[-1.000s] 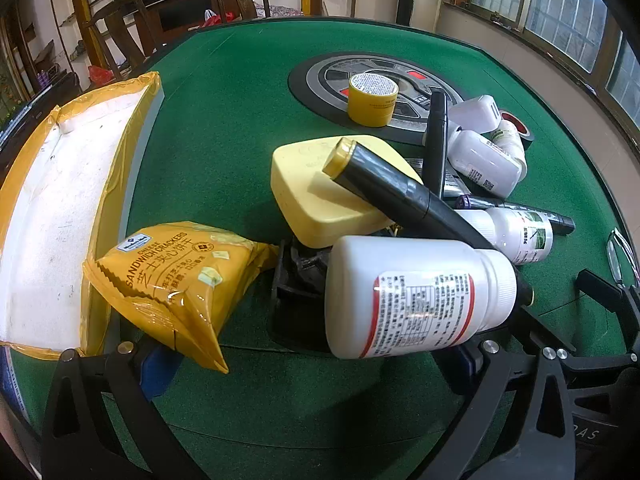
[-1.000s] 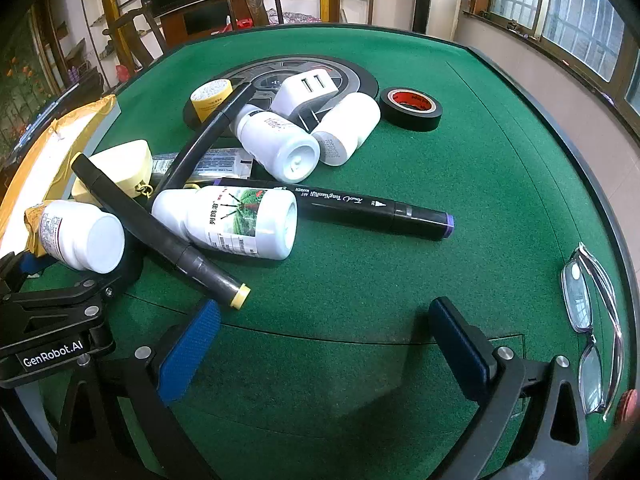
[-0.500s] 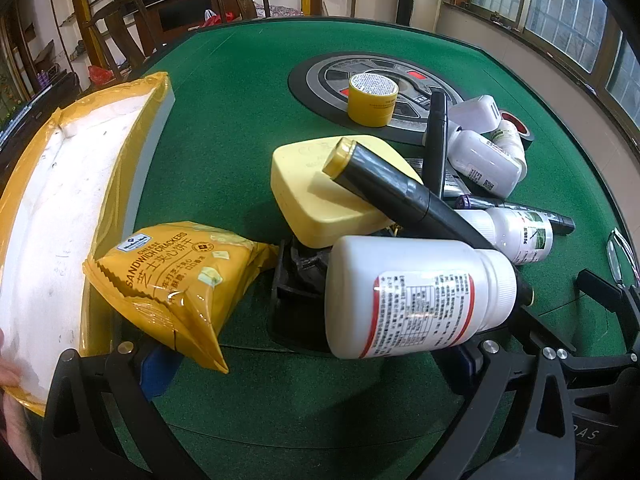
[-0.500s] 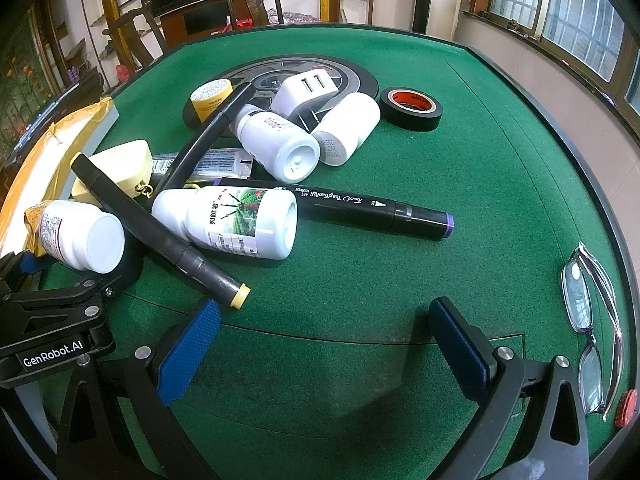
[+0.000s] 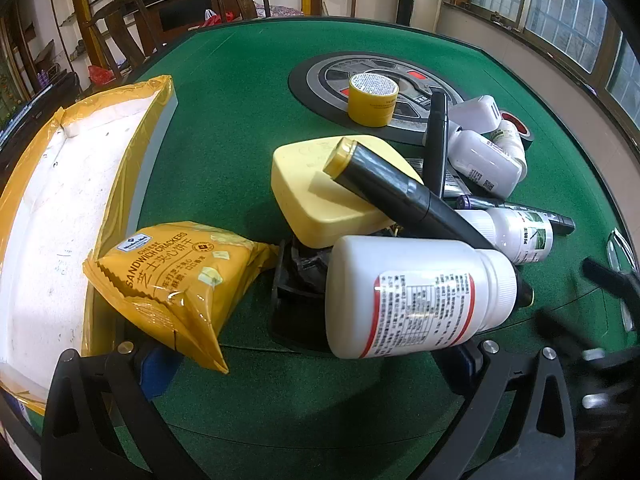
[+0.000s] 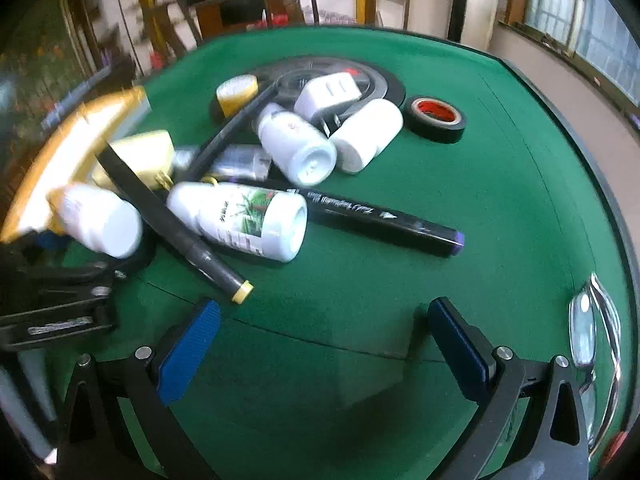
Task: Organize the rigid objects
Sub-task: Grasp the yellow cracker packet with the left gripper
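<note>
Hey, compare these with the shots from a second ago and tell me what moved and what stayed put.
The right tongs have begun moving: their view is motion-blurred and shifted, and they are still open and empty. The yellow-edged foam tray slid closer to the pile. The left tongs stay open, with the big white bottle and cracker packet unmoved between them. Nothing was grasped or released.

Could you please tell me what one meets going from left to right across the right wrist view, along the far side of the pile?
Yellow tape roll → white charger plug → black tape roll.
</note>
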Demonstrator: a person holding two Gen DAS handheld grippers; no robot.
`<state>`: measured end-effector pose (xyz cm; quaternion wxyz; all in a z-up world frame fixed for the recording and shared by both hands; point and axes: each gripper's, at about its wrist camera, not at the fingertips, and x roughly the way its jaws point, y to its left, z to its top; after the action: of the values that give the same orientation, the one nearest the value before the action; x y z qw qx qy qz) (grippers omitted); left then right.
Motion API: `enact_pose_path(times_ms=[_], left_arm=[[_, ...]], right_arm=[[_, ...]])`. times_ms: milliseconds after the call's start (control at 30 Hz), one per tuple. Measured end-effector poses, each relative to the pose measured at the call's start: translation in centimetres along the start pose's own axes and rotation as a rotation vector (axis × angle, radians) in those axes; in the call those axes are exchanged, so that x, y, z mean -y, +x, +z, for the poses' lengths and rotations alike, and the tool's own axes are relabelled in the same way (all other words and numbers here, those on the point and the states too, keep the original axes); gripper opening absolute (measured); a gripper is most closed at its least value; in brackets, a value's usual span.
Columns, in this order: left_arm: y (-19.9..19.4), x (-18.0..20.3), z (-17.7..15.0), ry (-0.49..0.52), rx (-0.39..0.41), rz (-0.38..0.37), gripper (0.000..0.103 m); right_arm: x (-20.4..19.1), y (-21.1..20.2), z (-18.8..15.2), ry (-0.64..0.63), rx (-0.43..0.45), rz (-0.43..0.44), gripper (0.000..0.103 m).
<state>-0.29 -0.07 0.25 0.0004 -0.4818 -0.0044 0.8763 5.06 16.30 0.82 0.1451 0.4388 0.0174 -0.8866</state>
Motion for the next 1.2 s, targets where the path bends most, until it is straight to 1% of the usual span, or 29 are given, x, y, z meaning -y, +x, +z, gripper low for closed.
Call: enact_pose_path(times_ms=[100,167,233,300,333,400,433,467,500,567,600,667,733,867,900,967,1033,1100,1200], left_arm=[[-0.1,0.0,0.0,0.000,-0.001,0.000,0.103],[-0.1,0.0,0.0,0.000,-0.001,0.000,0.103],[-0.1,0.0,-0.1,0.018,-0.016,-0.007,0.103],[-0.4,-0.2,-0.3,0.028,-0.039,-0.023,0.103],[-0.7,-0.4,-0.7,0.036,-0.038,-0.043,0.103],[-2.0,-1.1,-1.8,0.046,-0.006,-0.105,0.103],[-2.5,-1.3,-2.2,0.051,0.006,-0.118,0.103],[-3.1,-1.6,-2.5,0.053,0.021,-0.140,0.103],[-4.0,-2.0,-2.9,0.057,0.044,-0.183,0.103],[-5.3,-2.5,-3.4,0.072,0.069,-0.187,0.103],[-6.3,-2.9,-3.8,0.093,0.102,-0.189,0.101],[-7.4,-3.4,-3.9,0.115,0.131,-0.182,0.101],[-8.1,-4.5,-3.9,0.124,0.158,-0.204,0.101],[-8.3,-6.1,-3.6,0.119,0.148,-0.220,0.100],[-8.2,-6.4,-3.4,0.115,0.142,-0.226,0.099],[-7.7,-6.6,-3.2,0.094,0.123,-0.242,0.091],[-7.0,-6.7,-2.6,0.053,0.094,-0.249,0.077],[-6.3,-6.8,-2.2,0.033,0.070,-0.257,0.076],[-5.3,-6.2,-1.5,0.040,0.042,-0.228,0.076]], right_arm=[[0.2,-3.3,-0.4,-0.055,0.125,-0.038,0.100],[0.5,-5.3,-1.0,-0.067,0.216,-0.017,0.101],[0.6,-6.4,-1.8,-0.105,0.266,0.025,0.101],[0.1,-6.4,-2.1,-0.165,0.254,0.024,0.100],[-0.1,-6.5,-2.3,-0.183,0.254,0.025,0.099],[-0.5,-6.8,-2.8,-0.199,0.255,0.044,0.080],[-0.5,-6.8,-2.9,-0.201,0.249,0.065,0.078],[-0.3,-6.8,-2.9,-0.197,0.242,0.085,0.078],[-0.1,-6.8,-2.8,-0.185,0.239,0.094,0.078],[-0.2,-6.8,-3.2,-0.163,0.242,0.102,0.078],[-0.3,-6.8,-3.3,-0.158,0.242,0.108,0.078],[-0.4,-6.6,-3.5,-0.147,0.254,0.112,0.078],[-0.3,-6.5,-3.7,-0.135,0.249,0.120,0.079],[0.4,-6.8,-3.7,-0.101,0.251,0.135,0.079],[0.5,-6.8,-3.8,-0.096,0.249,0.135,0.079],[0.7,-6.6,-3.8,-0.086,0.234,0.136,0.079],[1.0,-6.4,-3.7,-0.071,0.223,0.141,0.079],[1.2,-6.4,-3.6,-0.062,0.218,0.141,0.079],[1.5,-6.5,-3.6,-0.048,0.225,0.135,0.079]])
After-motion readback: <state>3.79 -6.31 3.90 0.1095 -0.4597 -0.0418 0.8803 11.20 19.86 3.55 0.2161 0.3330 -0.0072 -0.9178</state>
